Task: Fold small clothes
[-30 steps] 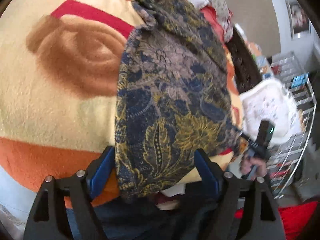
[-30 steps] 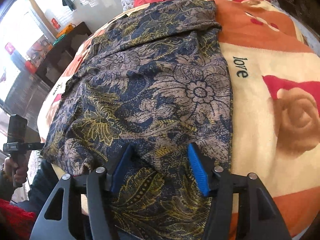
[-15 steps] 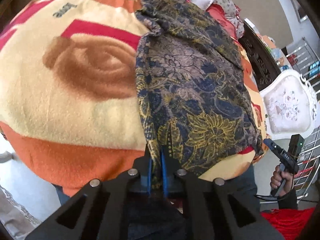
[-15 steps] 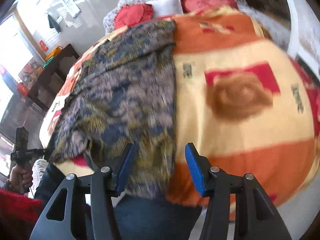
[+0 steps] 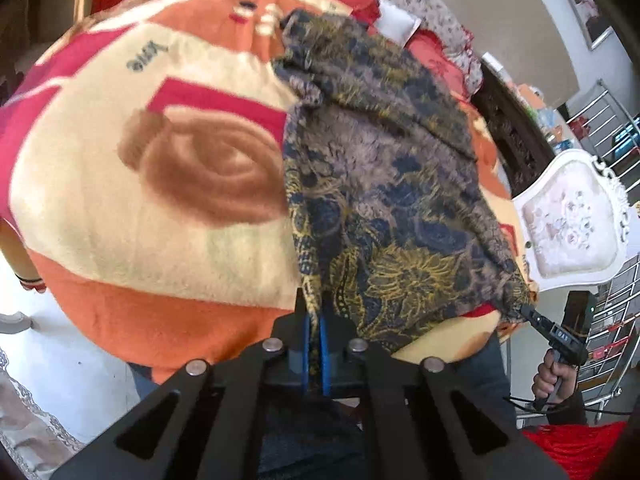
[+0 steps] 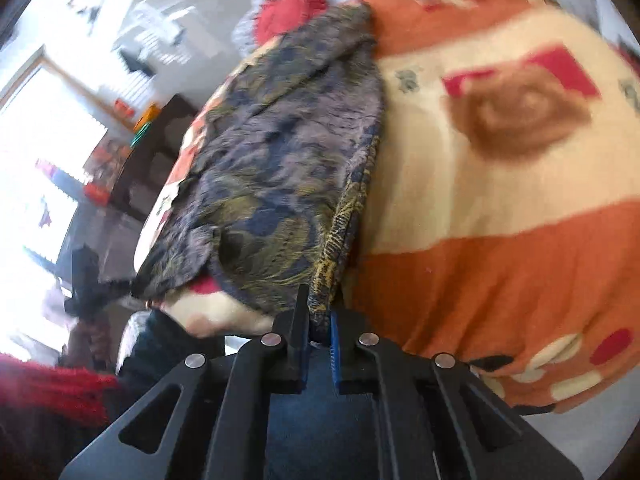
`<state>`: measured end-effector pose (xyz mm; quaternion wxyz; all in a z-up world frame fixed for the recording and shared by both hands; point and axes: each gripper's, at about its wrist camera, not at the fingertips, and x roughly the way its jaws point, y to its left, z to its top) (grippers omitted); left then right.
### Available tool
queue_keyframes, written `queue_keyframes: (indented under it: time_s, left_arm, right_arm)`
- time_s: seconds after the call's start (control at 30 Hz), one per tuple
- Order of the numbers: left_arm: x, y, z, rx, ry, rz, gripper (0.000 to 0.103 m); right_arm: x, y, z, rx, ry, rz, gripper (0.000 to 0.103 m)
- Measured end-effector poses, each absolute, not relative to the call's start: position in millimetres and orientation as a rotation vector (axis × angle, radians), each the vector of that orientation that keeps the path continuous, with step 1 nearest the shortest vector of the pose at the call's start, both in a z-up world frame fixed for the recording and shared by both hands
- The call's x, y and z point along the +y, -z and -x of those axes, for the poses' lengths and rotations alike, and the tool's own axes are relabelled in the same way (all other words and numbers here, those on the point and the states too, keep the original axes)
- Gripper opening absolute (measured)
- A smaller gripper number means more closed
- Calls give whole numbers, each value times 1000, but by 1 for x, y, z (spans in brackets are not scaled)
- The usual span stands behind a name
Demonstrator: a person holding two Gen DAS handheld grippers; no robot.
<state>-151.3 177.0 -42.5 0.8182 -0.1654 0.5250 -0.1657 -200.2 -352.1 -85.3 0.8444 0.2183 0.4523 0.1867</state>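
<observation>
A dark blue, grey and yellow floral garment (image 5: 384, 184) lies on an orange, cream and red rose-print blanket (image 5: 168, 208). My left gripper (image 5: 314, 320) is shut on the garment's near left edge. The garment also shows in the right wrist view (image 6: 288, 168). My right gripper (image 6: 320, 316) is shut on the near right corner of the garment, at the blanket's front edge. The other hand-held gripper (image 5: 536, 320) shows at the garment's far corner in the left wrist view. That corner looks pinched in its tip.
Red cushions (image 5: 432, 52) and a floral pillow (image 5: 420, 4) lie at the far end of the blanket. A white ornate chair (image 5: 568, 216) and a metal rack (image 5: 612, 128) stand to the right. A dark wooden cabinet (image 6: 136, 164) stands on the left in the right wrist view.
Both grippers went from open to shut on the garment's near edge, the left first, then the right. Both pulled back toward the blanket's front edge.
</observation>
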Motion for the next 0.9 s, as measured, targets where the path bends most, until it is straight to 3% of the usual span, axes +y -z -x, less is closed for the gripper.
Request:
queue_keyframes:
  time_s: [0.4,0.57,0.73,0.9]
  left_arm:
    - [219,-59,215,864,468,388,3]
    - [218,-81,237,852,564,362,3]
    - [207,-75,228,838,594,413,3]
    - [205,-72,166,788,490,500,3]
  right_arm:
    - [-367,-36,268,693,-509,-301,0]
    - [-376,-77,291,606,-560,-288,0]
    - [-390,-76,280,590,-556,-360,0]
    - [-400,-54,228,608,-513,-449,0]
